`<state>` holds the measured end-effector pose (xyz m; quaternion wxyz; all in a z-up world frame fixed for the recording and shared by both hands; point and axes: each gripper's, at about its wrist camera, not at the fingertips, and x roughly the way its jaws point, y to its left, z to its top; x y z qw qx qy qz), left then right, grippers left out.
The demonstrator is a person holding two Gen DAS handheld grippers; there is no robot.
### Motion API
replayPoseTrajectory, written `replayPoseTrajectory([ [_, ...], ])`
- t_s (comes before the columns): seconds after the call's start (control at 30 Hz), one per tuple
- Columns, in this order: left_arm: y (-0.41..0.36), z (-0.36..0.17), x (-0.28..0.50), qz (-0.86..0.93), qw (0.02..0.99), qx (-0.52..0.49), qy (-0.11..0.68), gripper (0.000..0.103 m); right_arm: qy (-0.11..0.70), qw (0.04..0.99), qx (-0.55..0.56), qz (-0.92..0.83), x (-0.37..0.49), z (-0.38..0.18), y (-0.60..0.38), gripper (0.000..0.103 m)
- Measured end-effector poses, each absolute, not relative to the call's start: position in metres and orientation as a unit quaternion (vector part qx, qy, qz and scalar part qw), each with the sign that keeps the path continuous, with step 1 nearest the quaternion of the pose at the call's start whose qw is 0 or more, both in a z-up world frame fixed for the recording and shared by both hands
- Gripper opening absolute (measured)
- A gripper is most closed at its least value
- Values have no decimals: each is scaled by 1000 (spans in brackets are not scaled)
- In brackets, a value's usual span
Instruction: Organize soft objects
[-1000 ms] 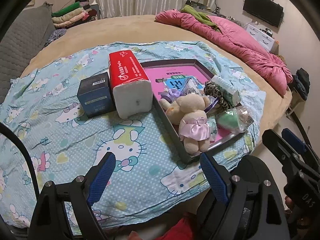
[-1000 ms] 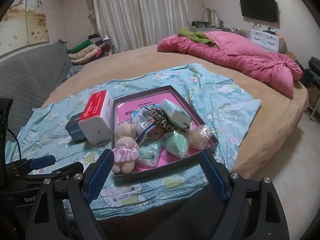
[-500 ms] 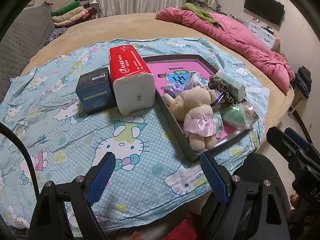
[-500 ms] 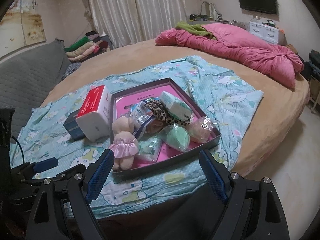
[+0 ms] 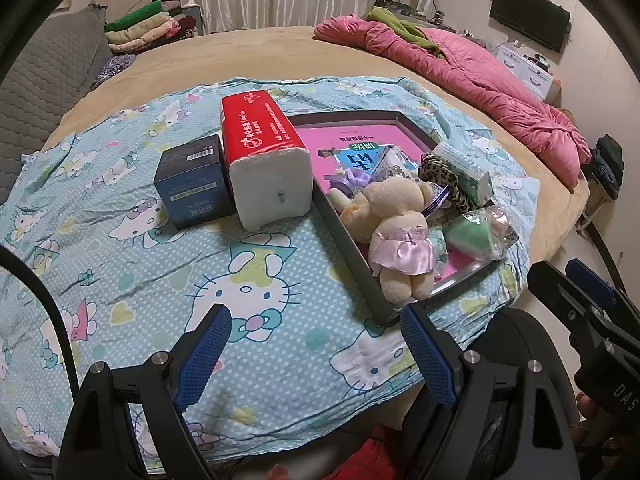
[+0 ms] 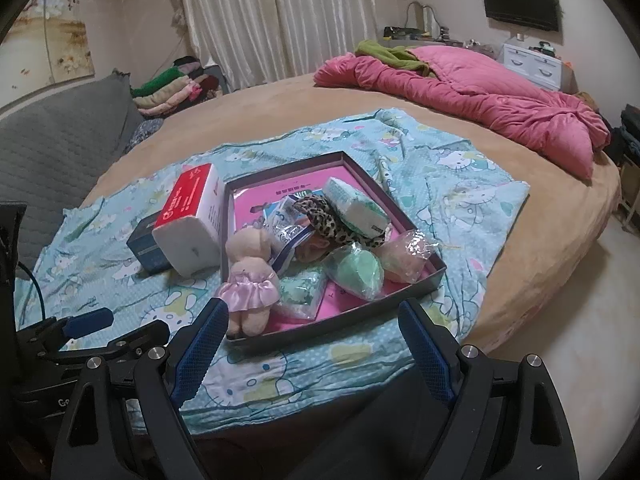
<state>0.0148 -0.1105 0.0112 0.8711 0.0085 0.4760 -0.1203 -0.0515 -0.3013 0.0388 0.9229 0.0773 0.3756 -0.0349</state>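
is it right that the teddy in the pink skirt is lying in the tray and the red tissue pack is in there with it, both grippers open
Not quite. The red tissue pack stands outside the tray, on the blue cartoon sheet beside the tray's wall, as the left wrist view shows. The teddy does lie in the tray, and the left gripper and right gripper are both open.

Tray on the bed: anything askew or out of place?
Yes. The plush bear lies face down over the tray's near corner, its legs past the rim, while the other soft items sit jumbled inside the tray.
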Motion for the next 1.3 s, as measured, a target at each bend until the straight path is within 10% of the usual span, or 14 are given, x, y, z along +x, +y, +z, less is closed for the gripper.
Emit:
replayPoseTrajectory([
  [1.3,-110,12,15,-111,872,10,477,86,376,923,76,-35,-51,39,-301,88],
])
